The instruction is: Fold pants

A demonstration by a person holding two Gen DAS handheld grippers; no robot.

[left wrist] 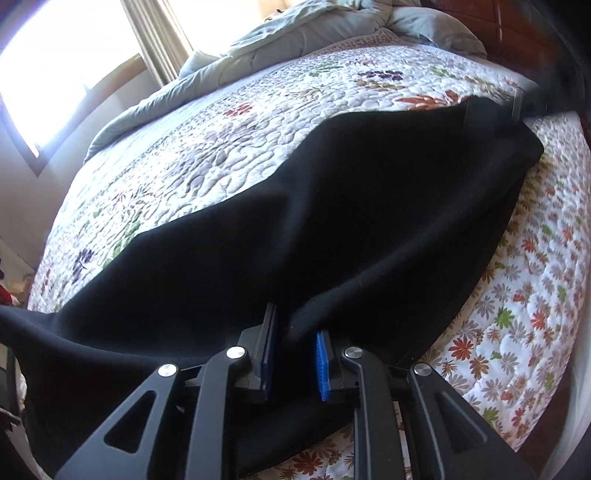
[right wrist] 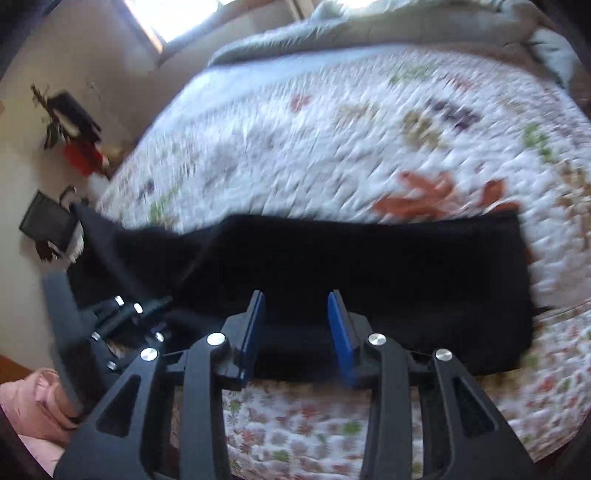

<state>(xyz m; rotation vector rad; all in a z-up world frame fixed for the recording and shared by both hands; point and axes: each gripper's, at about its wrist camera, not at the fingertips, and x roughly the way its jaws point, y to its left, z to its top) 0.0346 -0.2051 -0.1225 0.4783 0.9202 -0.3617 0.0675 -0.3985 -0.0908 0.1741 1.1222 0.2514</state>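
Note:
Black pants (left wrist: 332, 206) lie lengthwise across the flowered quilt (left wrist: 229, 147), doubled over into a long band (right wrist: 369, 273). My left gripper (left wrist: 295, 328) sits at the near edge of the pants. A raised ridge of the black cloth runs in between its blue pads (left wrist: 322, 363), which stand close together and pinch it. In the right wrist view this left gripper (right wrist: 125, 321) shows at the pants' left end. My right gripper (right wrist: 296, 306) hovers over the near edge of the band, jaws apart, with nothing caught between them. That view is blurred.
A rumpled grey-green duvet (left wrist: 280, 40) and pillow (left wrist: 428, 26) lie at the far side of the bed, under a bright window (left wrist: 55, 74). Dark and red items (right wrist: 74, 125) stand on the floor left of the bed. A pink sleeve (right wrist: 33, 402) shows at lower left.

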